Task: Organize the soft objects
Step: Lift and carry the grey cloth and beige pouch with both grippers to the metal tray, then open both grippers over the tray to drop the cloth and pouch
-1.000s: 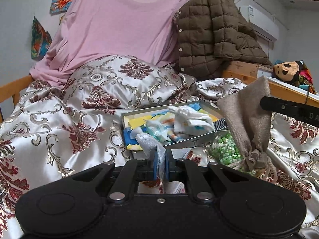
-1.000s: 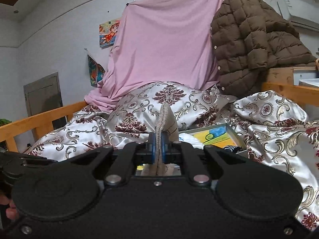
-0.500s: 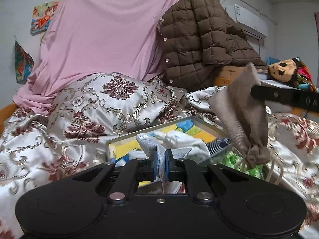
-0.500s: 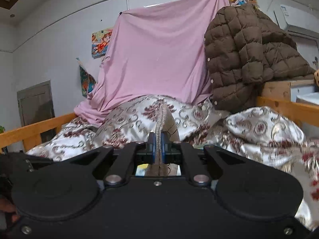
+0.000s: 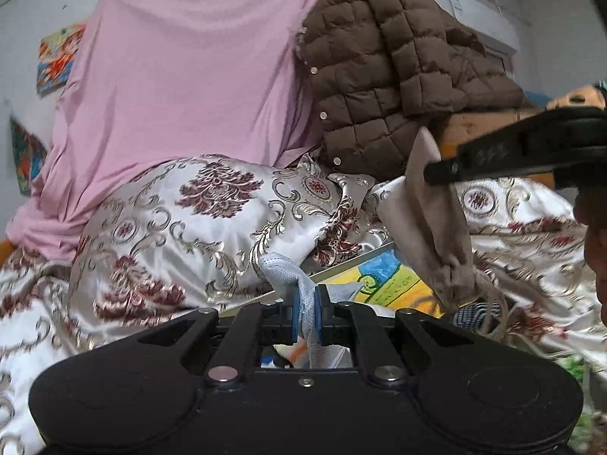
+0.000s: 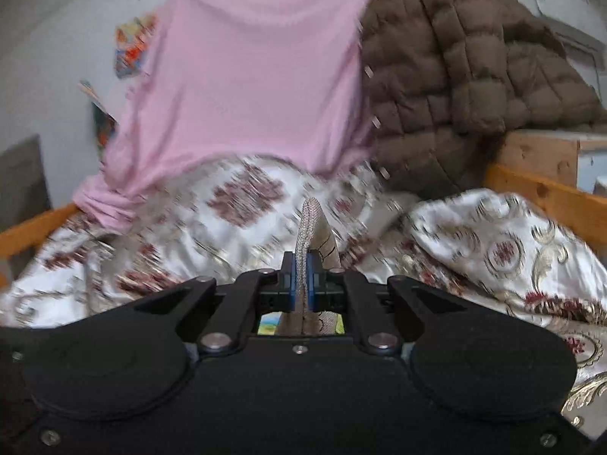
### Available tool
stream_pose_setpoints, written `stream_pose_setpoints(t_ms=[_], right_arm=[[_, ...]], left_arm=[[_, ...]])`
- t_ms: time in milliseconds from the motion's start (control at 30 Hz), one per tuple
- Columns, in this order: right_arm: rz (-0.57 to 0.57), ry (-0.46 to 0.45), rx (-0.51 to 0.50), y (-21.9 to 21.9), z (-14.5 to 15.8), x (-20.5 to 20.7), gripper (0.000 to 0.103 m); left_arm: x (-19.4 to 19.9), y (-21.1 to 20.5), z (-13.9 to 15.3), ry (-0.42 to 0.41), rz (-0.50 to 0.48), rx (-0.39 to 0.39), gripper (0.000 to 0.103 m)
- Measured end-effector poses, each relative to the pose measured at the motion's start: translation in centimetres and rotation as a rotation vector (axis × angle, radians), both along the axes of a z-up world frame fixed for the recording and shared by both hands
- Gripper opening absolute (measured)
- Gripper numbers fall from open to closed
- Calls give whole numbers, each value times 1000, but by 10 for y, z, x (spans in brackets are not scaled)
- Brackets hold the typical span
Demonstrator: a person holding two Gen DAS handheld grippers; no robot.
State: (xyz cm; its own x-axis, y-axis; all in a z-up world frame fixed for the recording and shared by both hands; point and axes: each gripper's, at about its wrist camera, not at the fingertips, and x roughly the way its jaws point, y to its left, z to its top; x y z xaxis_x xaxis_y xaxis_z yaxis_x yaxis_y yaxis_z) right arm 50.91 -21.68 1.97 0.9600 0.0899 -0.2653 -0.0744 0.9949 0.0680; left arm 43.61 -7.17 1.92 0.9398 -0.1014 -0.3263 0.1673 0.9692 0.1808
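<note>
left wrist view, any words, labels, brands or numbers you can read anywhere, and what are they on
Nothing here reads as clear text.
Raised marks on the black arm of the right tongs: blurred, not readable.
Label on the white air conditioner: too small to read.
Colourful cartoon print inside the tray: no letters can be made out.
Wall pictures: pictures only, no legible words.

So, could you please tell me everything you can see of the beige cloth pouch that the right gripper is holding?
The beige cloth pouch looks like a soft woven drawstring bag. The right gripper is shut on one upper corner, so it hangs limp and slanted, gathered mouth lowest, cords trailing. It dangles above the picture-printed tray on the patterned quilt; whether it touches either is unclear.
</note>
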Motion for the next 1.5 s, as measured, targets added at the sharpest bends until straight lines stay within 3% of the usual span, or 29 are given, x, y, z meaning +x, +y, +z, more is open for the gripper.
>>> stream_pose_setpoints(t_ms=[167,367,467,533,667,733,900,1067,1133,1300,1500], right_arm=[[-93,129,31,-22,-36,35,1],[-167,250,86,-48,-69,48,2],[-170,277,98,-54,-79,46,5],[-162,282,96,-54,-82,44,13],[-141,274,84,-54,-77,38,28],[-124,265,70,-54,-74,35,45],[-91,233,48,-57,-42,8,65],[-78,188,47,-67,-21,-22,81],[-73,168,48,-70,-16,-36,92],[-59,121,30,-76,-6,-77,102],[-47,81,20,-78,-3,-127,102]], left_arm=[[24,-13,-16,26,1,36,8],[37,-20,-25,70,-7,45,10],[39,-24,-28,92,-16,51,14],[38,-25,-28,94,-18,54,21],[35,-25,-26,104,-11,43,29],[34,-25,-23,110,-13,40,37],[27,-25,-15,116,-19,29,57],[12,-24,-7,112,-15,11,68],[4,-24,-3,102,-14,7,74],[-20,-24,4,90,-19,3,79],[-61,-23,10,56,-33,19,88]])
